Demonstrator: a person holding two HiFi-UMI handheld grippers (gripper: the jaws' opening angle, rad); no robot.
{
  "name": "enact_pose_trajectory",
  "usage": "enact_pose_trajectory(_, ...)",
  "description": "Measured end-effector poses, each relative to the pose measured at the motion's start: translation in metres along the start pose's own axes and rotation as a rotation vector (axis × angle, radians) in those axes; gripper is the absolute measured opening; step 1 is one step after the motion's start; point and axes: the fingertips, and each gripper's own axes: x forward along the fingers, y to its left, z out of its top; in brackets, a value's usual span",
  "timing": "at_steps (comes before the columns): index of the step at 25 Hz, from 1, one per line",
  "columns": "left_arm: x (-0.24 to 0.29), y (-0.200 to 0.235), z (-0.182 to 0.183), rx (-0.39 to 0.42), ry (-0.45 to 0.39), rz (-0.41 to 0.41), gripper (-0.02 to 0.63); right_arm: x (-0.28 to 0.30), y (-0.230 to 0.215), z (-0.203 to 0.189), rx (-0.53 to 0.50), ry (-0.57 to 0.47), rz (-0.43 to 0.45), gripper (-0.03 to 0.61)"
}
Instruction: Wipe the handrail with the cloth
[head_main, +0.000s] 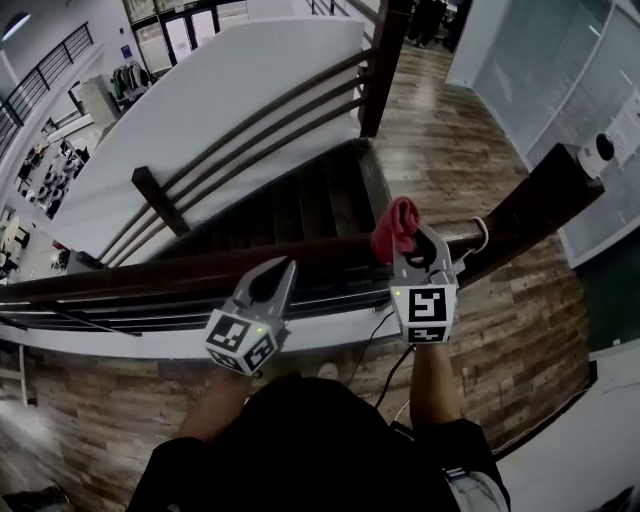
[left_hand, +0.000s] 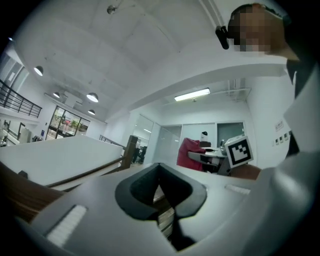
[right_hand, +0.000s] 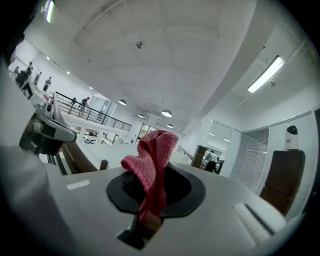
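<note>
The dark wooden handrail (head_main: 150, 272) runs across the head view from the left edge to a thick post at the right. My right gripper (head_main: 418, 248) sits over the rail near that post, shut on a red cloth (head_main: 396, 228) that bunches up above its tips. In the right gripper view the cloth (right_hand: 152, 160) stands up out of the gripper (right_hand: 150, 200), pinched low down. My left gripper (head_main: 272, 275) rests against the rail further left, shut with nothing in it. The left gripper view shows its own jaws (left_hand: 162, 200) together, and the cloth (left_hand: 189, 152) beyond.
A stairwell with dark steps (head_main: 290, 205) drops beyond the rail. Across it is a second railing with posts (head_main: 160, 200) against a white wall. A small white camera (head_main: 597, 155) sits on the right post, with a cable (head_main: 480, 235) trailing down. Wooden flooring (head_main: 520, 320) lies underfoot.
</note>
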Motion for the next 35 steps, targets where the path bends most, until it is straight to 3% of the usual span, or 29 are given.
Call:
enact_pose_trajectory(7, -0.106, 0.079, 0.027, -0.016, -0.097, 0.212, -0.002, -0.007, 0.133, 0.088, 0.078, -0.224, 0.301, 0.046)
enact_pose_trajectory(12, -0.207, 0.133, 0.046, 0.025, -0.144, 0.391, -0.002, -0.004, 0.252, 0.157, 0.02, -0.384, 0.466, 0.046)
enact_pose_trajectory(15, -0.277, 0.162, 0.053, 0.038, -0.16, 0.52, -0.002, 0.002, 0.323, 0.183, 0.041, -0.426, 0.581, 0.046)
enact_pose_trajectory(21, -0.408, 0.196, 0.058, 0.048, -0.196, 0.772, -0.002, -0.011, 0.45, 0.219, 0.049, -0.512, 0.833, 0.048)
enact_pose_trajectory(24, -0.462, 0.2, 0.057, 0.048, -0.212, 0.896, -0.002, -0.025, 0.507, 0.234, 0.009, -0.595, 0.939, 0.047)
enact_pose_trajectory(27, -0.501, 0.202, 0.055, 0.051, -0.233, 1.015, -0.002, -0.036, 0.553, 0.232, -0.027, -0.6, 1.042, 0.048)
enact_pose_trajectory(35, -0.538, 0.22, 0.053, 0.109, -0.236, 1.155, -0.002, -0.037, 0.628, 0.217, -0.085, -0.528, 1.266, 0.048)
